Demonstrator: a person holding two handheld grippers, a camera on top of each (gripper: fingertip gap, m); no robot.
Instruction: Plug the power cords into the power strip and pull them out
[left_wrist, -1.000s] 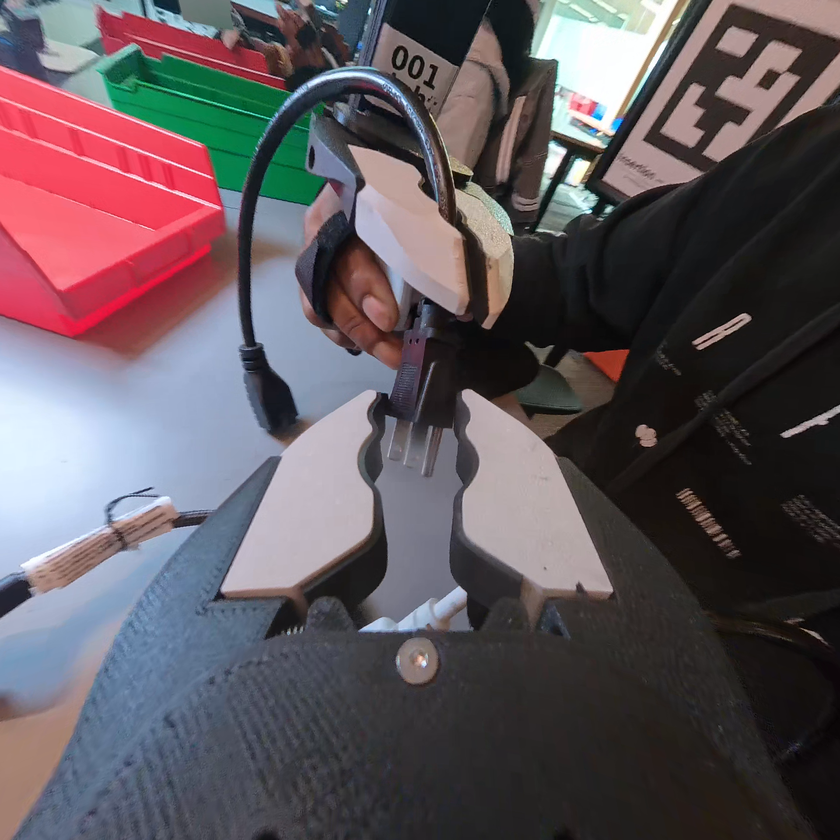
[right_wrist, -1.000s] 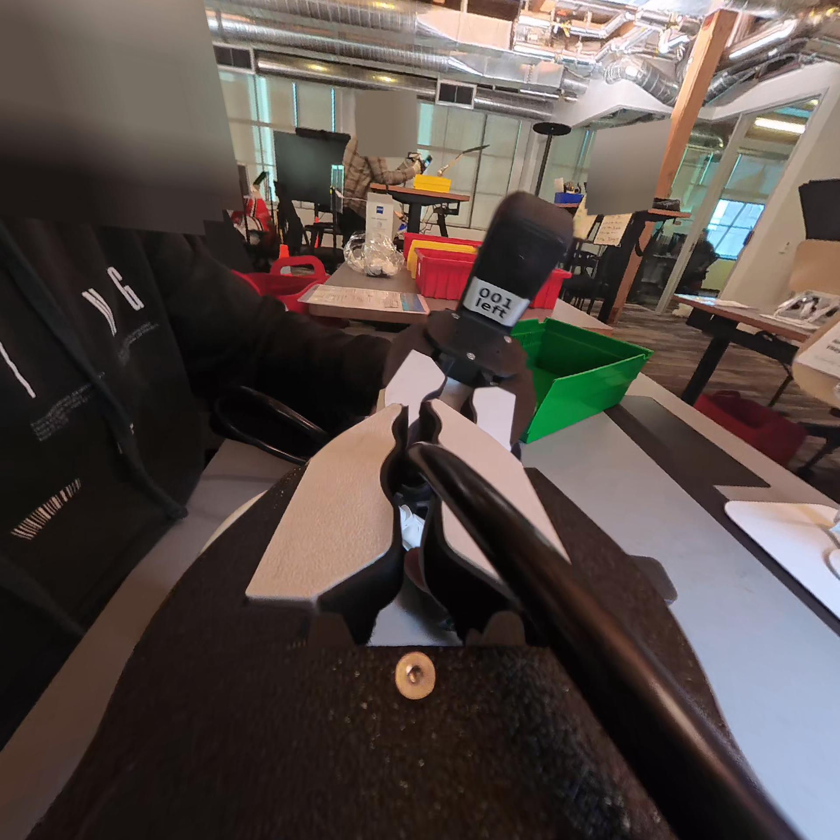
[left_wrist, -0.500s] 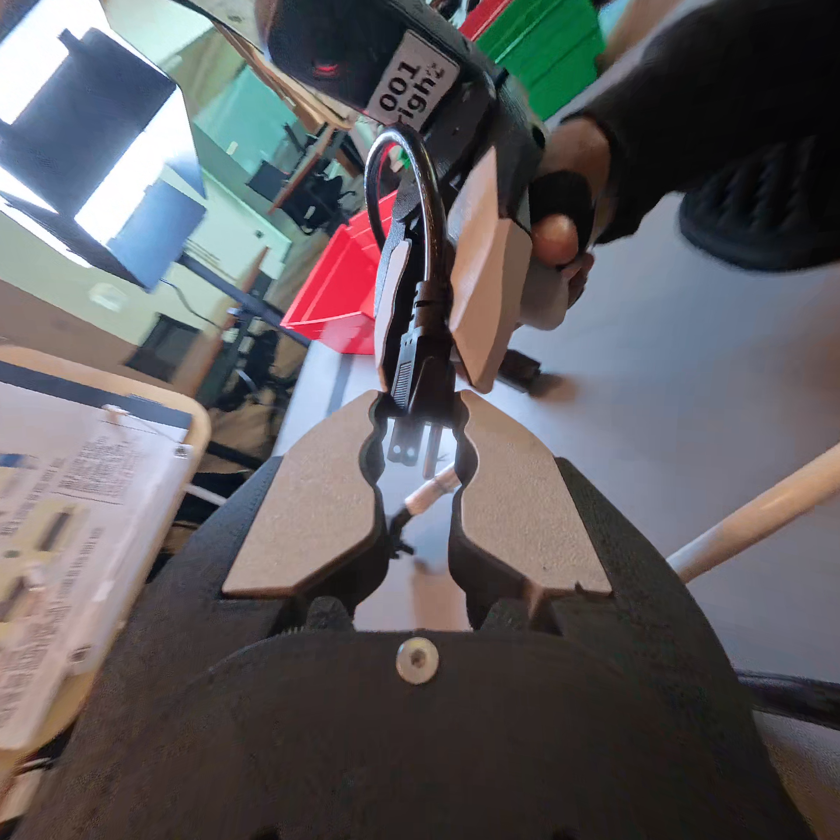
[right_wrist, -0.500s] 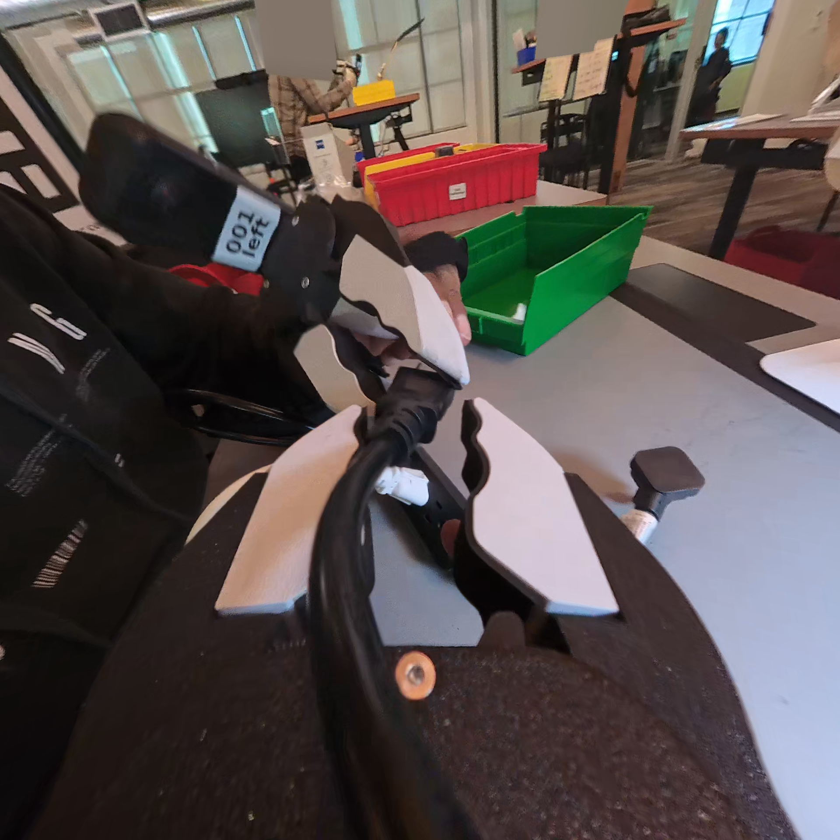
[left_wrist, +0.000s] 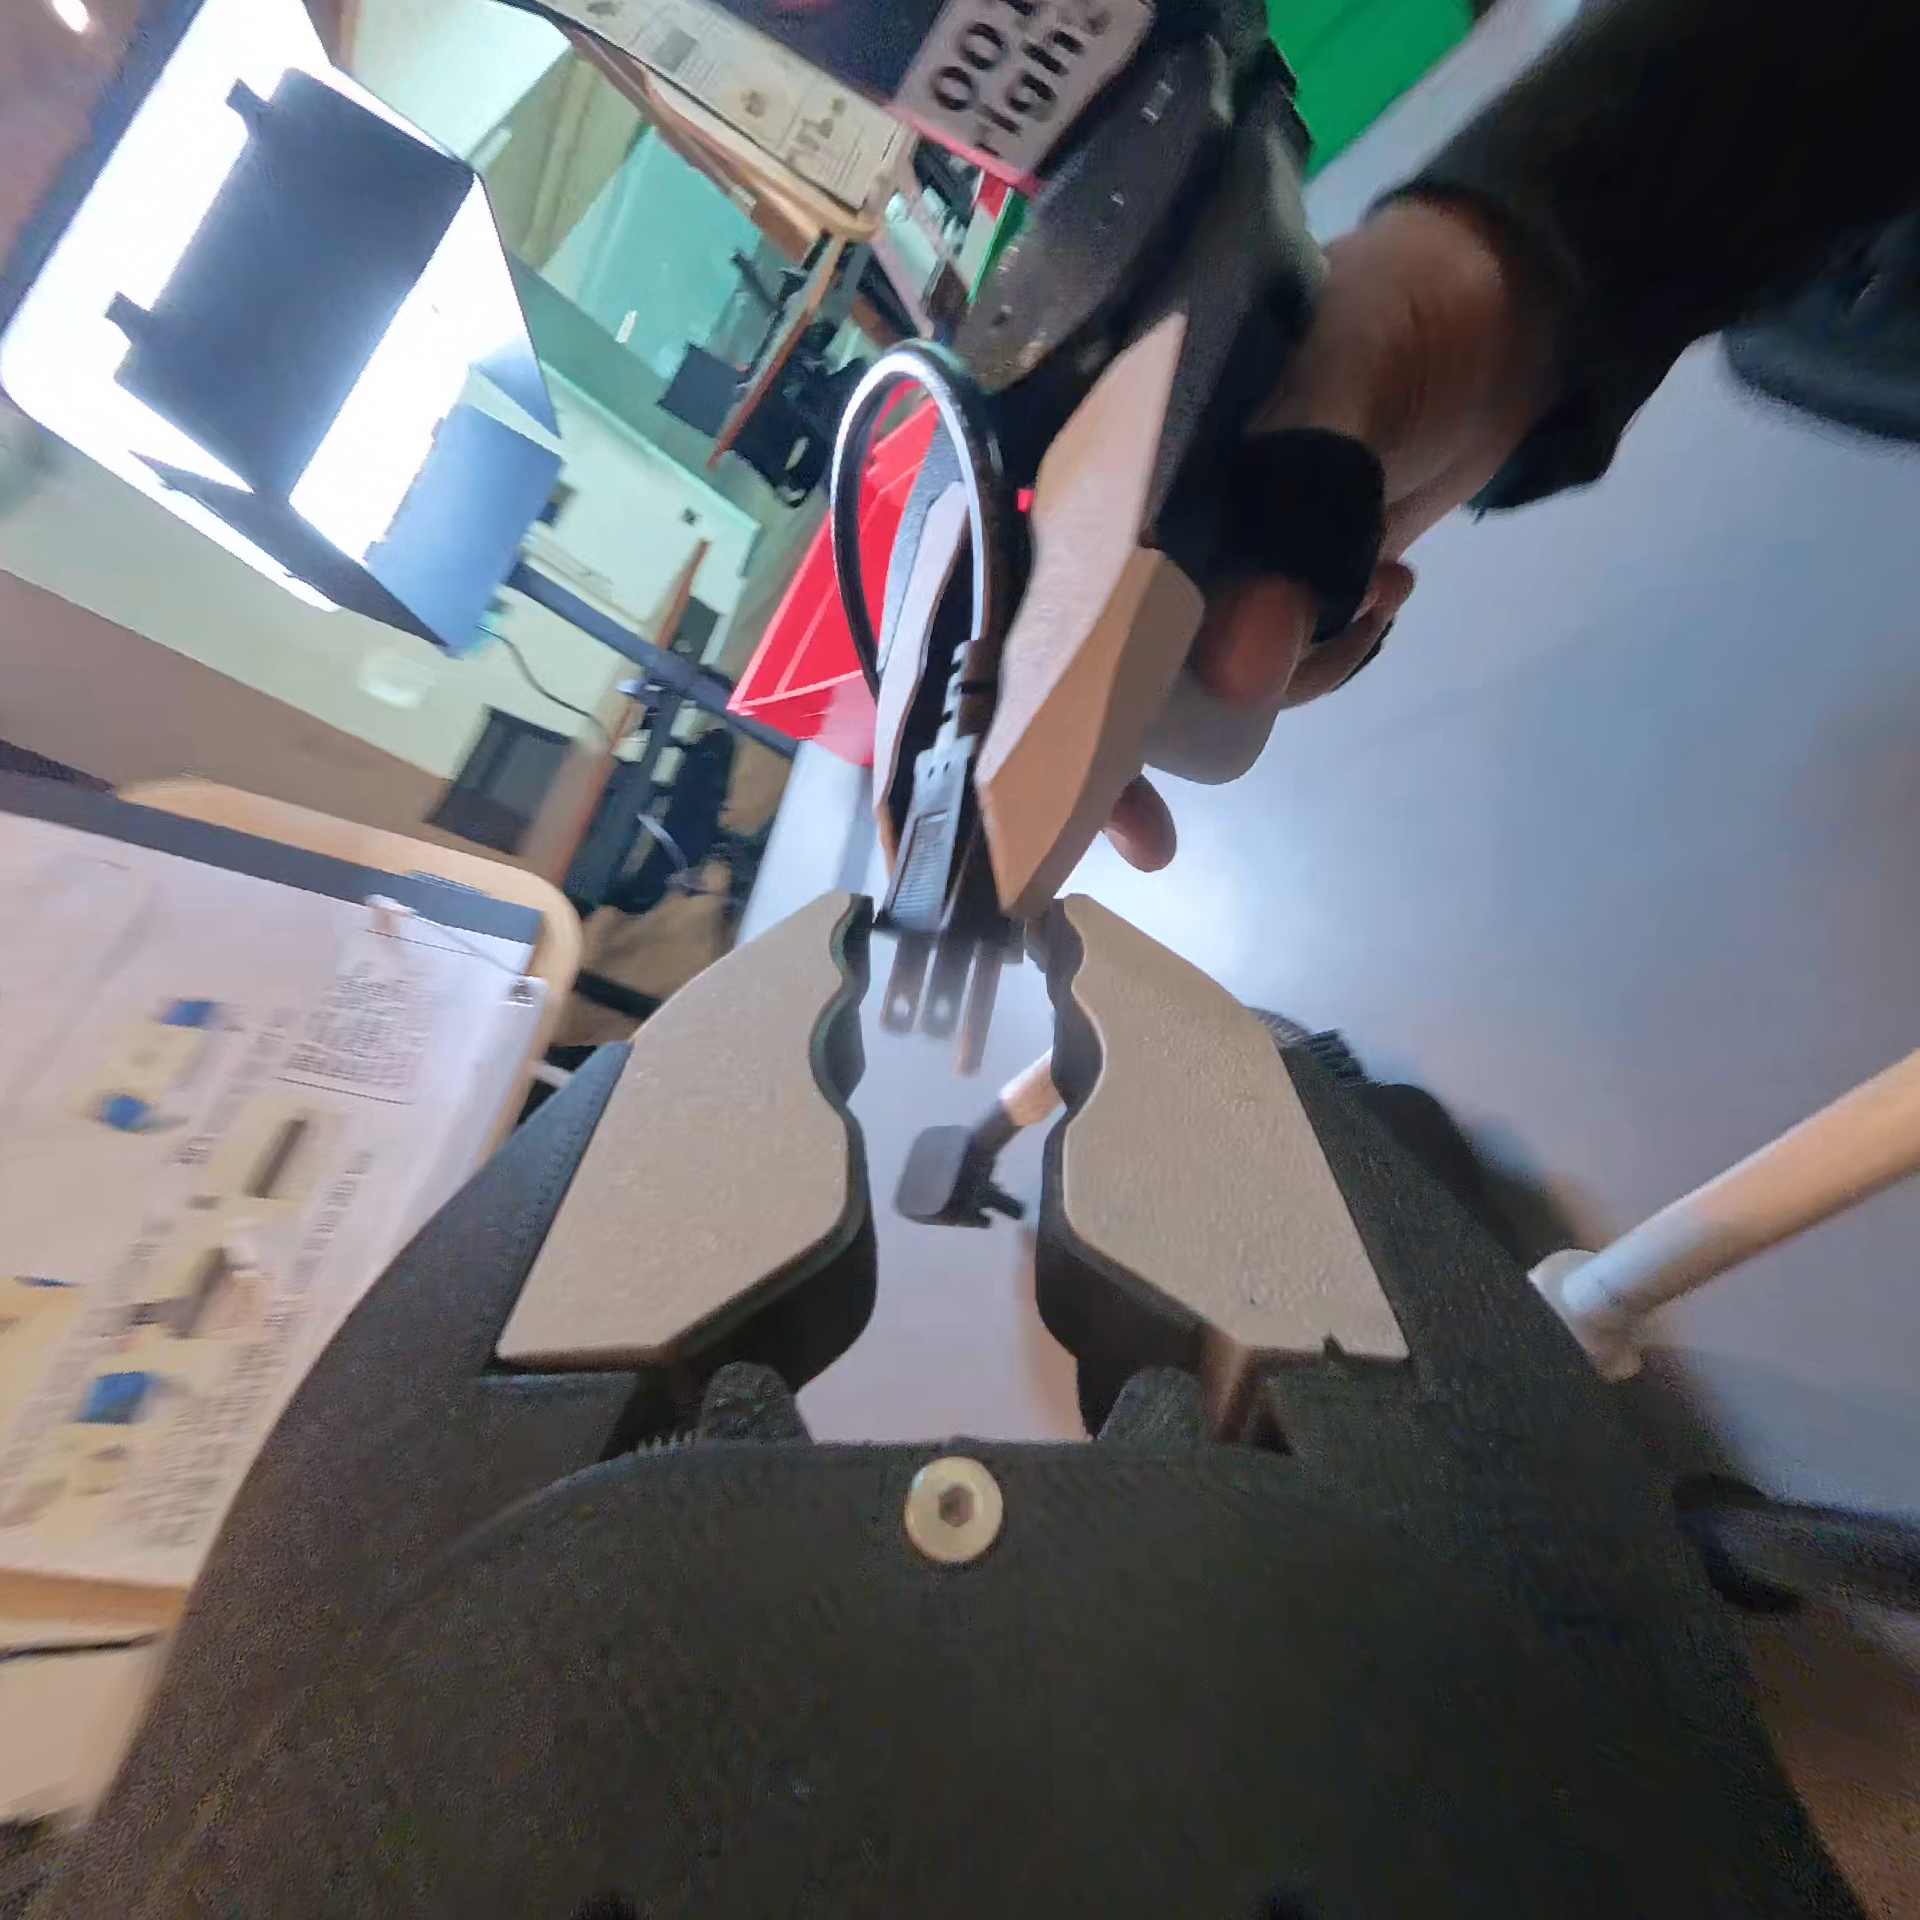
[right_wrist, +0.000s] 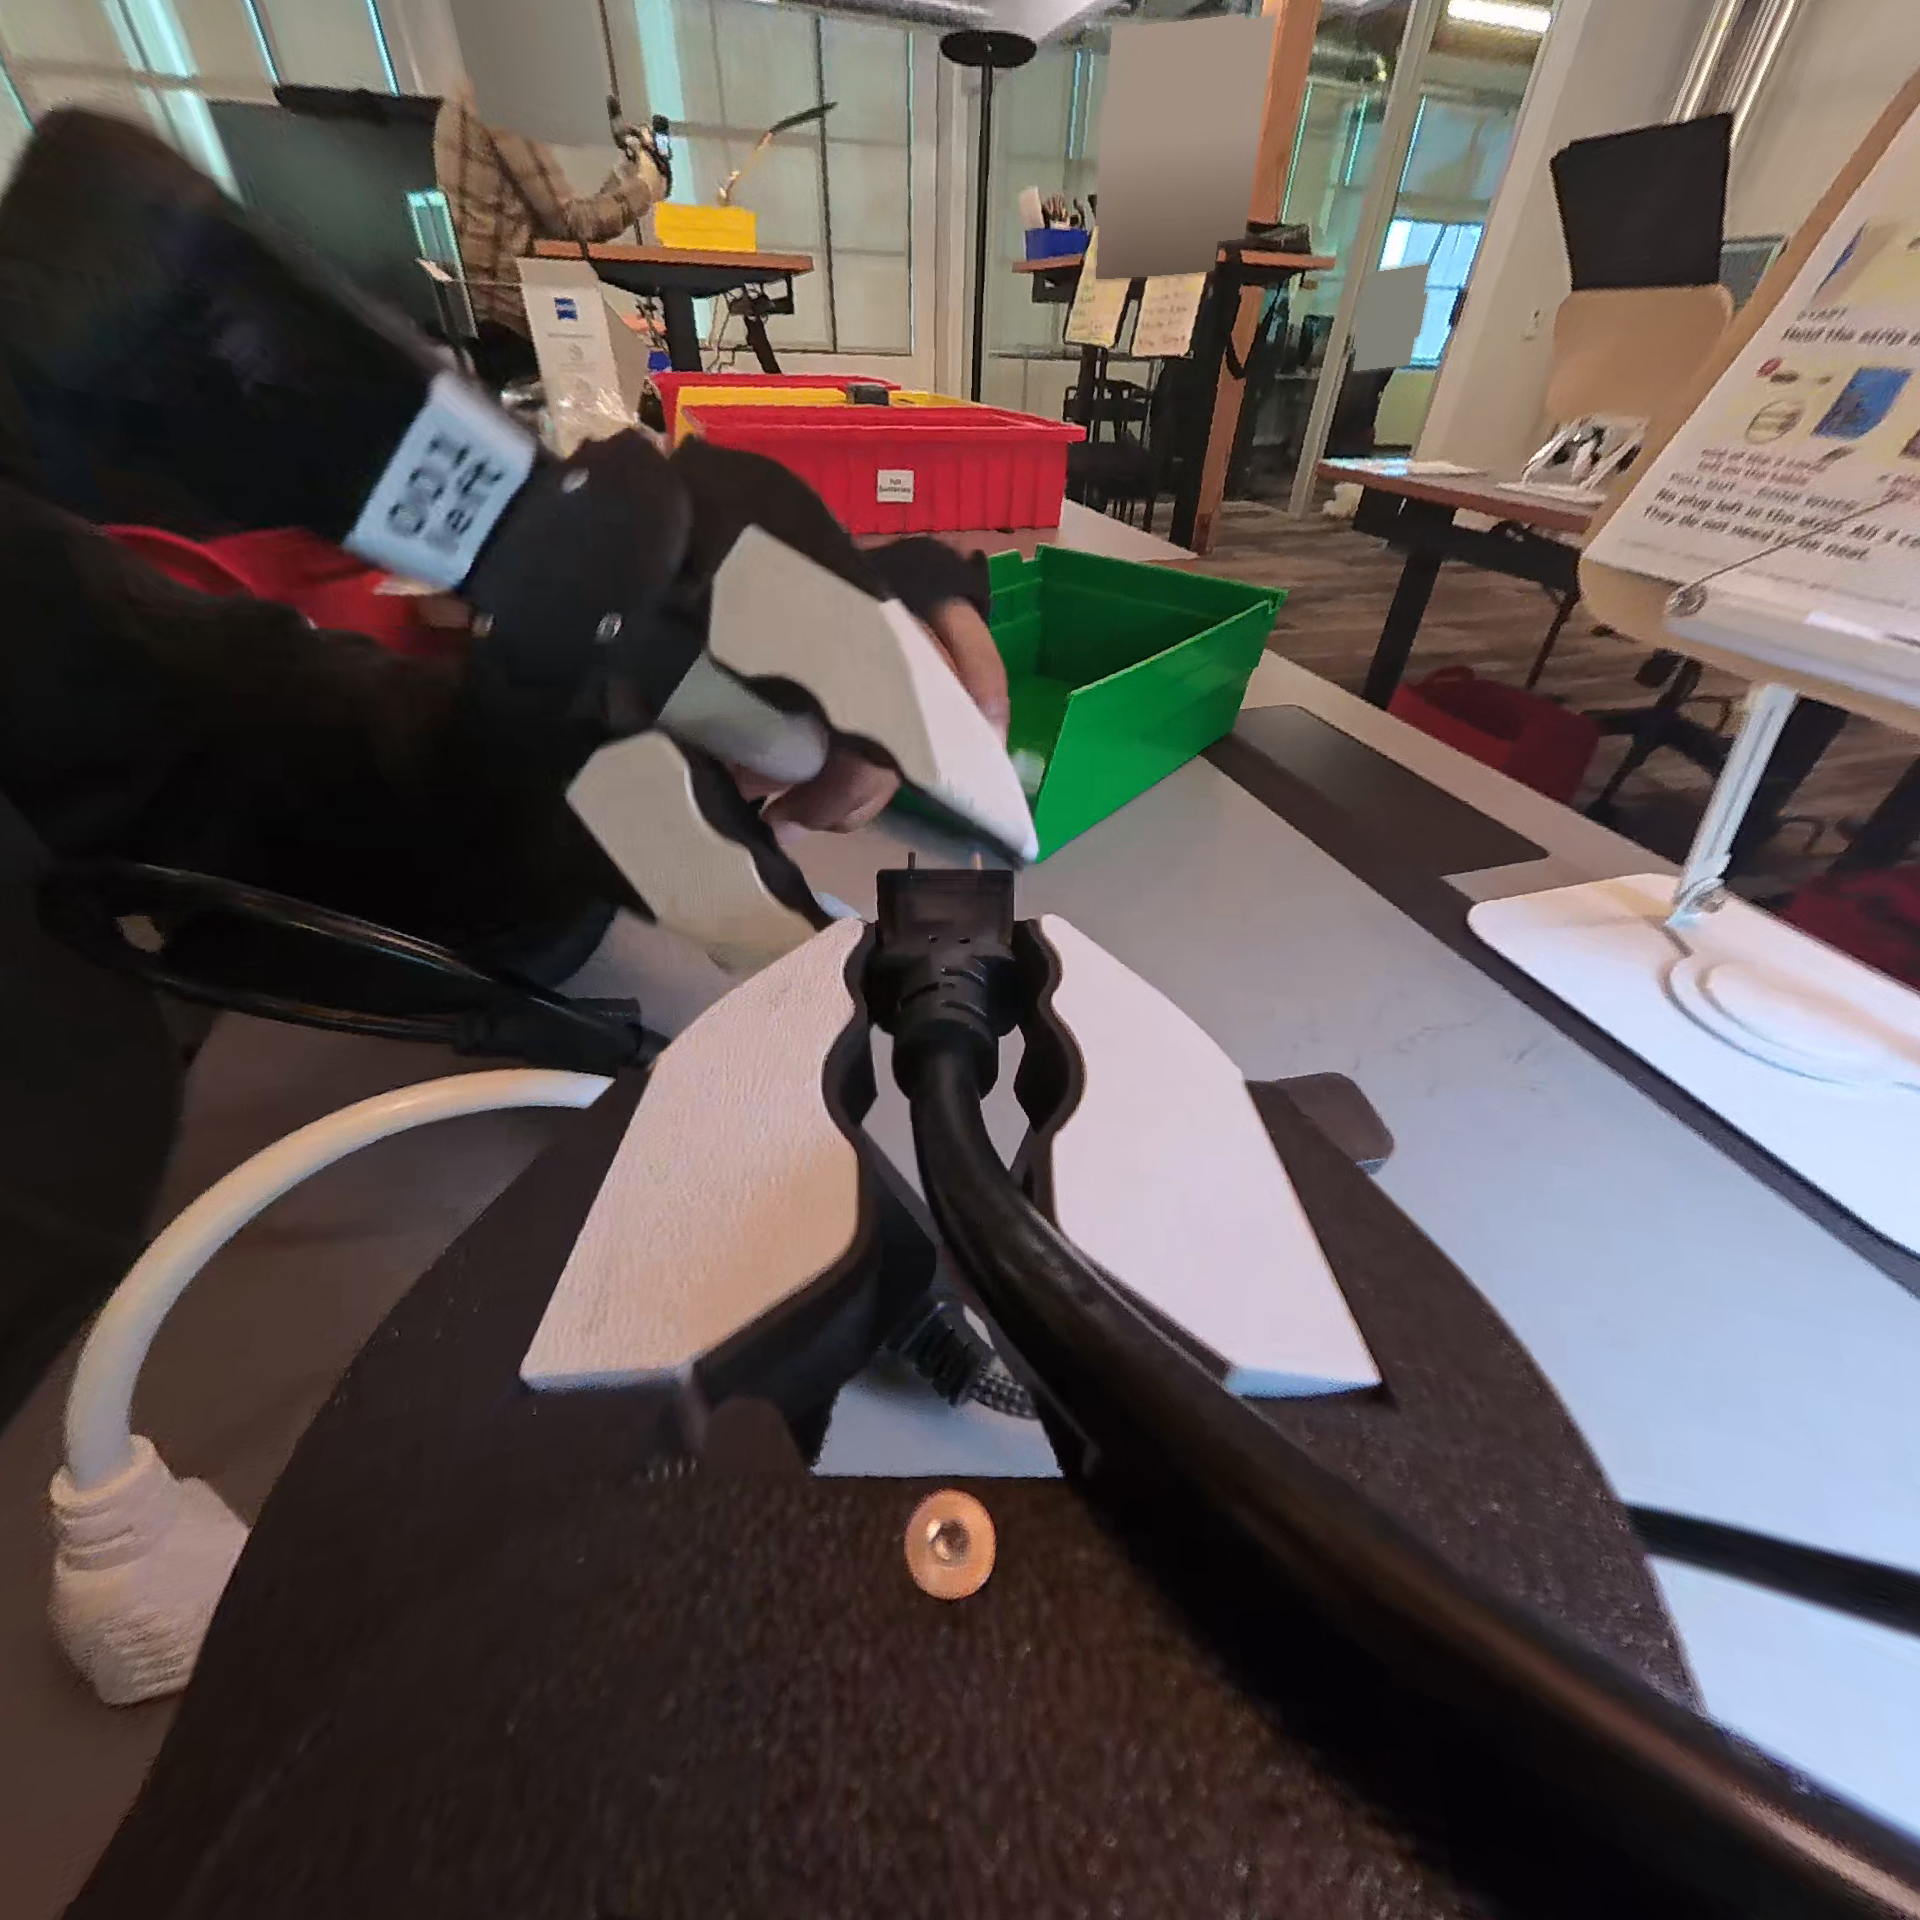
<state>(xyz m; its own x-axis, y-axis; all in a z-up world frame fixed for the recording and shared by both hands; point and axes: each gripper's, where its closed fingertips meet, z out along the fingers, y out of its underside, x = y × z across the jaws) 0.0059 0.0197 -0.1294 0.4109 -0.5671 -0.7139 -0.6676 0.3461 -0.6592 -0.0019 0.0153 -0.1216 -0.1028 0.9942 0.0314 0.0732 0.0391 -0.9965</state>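
Observation:
A black three-prong plug (right_wrist: 943, 935) on a thick black cord (right_wrist: 1039, 1247) sits clamped between the tips of my right gripper (right_wrist: 945, 940), prongs pointing forward. In the left wrist view the same plug (left_wrist: 930, 852) points its prongs into the gap of my left gripper (left_wrist: 951, 925), which is open and does not touch the plug body. The left gripper's fingers (right_wrist: 862, 686) hover spread just beyond the prongs. I cannot see the power strip.
A flat black plug (left_wrist: 935, 1174) lies on the grey table (right_wrist: 1351, 987). A white cord (right_wrist: 312, 1132) with a wrapped end (right_wrist: 125, 1579) curves at the left. A green bin (right_wrist: 1143, 675), red bins (right_wrist: 883, 457) and an instruction stand (right_wrist: 1714, 997) stand around.
The black plug has passed from the left gripper to the right. The right gripper closed on it and the left opened and drew back off it.

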